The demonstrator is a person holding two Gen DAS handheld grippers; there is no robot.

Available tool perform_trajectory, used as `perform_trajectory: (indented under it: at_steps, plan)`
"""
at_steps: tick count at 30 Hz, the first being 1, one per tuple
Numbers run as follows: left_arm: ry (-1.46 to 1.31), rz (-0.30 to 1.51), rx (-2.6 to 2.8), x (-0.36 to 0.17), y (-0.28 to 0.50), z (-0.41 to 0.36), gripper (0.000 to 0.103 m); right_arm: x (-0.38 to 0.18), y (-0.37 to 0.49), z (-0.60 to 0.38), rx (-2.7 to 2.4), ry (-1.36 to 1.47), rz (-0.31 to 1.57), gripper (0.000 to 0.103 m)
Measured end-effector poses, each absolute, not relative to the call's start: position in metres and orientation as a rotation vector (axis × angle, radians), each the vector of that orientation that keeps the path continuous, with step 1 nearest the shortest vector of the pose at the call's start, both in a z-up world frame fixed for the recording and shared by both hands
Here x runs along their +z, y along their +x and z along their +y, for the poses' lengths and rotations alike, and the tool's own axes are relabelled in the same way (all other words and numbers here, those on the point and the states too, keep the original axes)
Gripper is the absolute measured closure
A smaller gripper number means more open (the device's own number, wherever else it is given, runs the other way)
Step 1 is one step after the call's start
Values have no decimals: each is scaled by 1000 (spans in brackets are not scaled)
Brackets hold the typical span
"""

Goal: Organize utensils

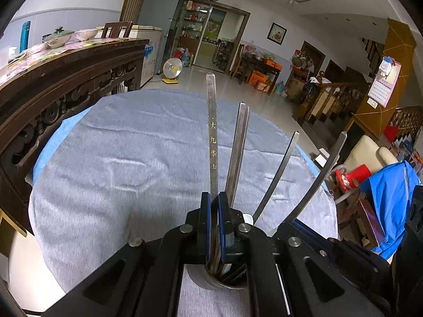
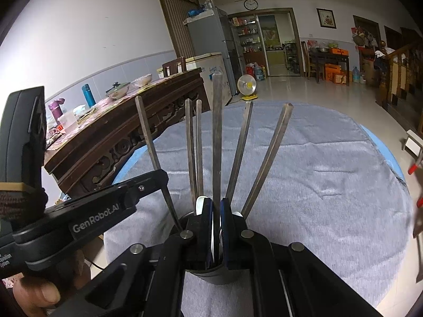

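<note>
Left tongs (image 1: 214, 227) clamped on one long metal stick (image 1: 212, 132), low in the middle. Right tongs (image 2: 216, 227) clamped on another stick (image 2: 217, 137). Both sticks upright in the cup (image 2: 211, 274) on the grey table (image 2: 317, 185), straight below.

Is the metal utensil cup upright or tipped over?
Upright: the cup stands on the grey cloth, chopsticks fanning upward from its open mouth.
</note>
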State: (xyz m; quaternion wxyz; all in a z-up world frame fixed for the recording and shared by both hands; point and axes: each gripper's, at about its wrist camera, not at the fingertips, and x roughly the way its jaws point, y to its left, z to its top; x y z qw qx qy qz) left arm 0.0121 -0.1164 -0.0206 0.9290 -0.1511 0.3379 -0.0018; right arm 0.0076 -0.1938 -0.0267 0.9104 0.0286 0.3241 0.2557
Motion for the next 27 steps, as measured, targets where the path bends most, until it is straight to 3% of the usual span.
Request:
perform_trajectory:
  at_steps: [9, 12, 15, 17, 18, 19, 27]
  plan:
    - [-330, 719, -9, -20, 8, -113, 97, -28, 8, -193, 516, 47, 693, 94]
    - [-343, 718, -8, -17, 4, -109, 92, -23, 5, -196, 506, 49, 686, 93]
    - [-356, 718, 1, -11, -2, -104, 72, -13, -1, -202, 496, 55, 663, 78]
    - [-357, 697, 16, -6, -7, -101, 48, -7, -5, -207, 491, 66, 651, 54]
    - [-350, 688, 27, -3, -10, -100, 46, -3, -9, -210, 486, 72, 637, 35]
    - [-344, 683, 34, -1, -12, -99, 46, 2, -14, -214, 476, 73, 616, 28]
    - [-332, 696, 82, 3, -21, -94, 37, 17, -40, -237, 464, 82, 599, 25]
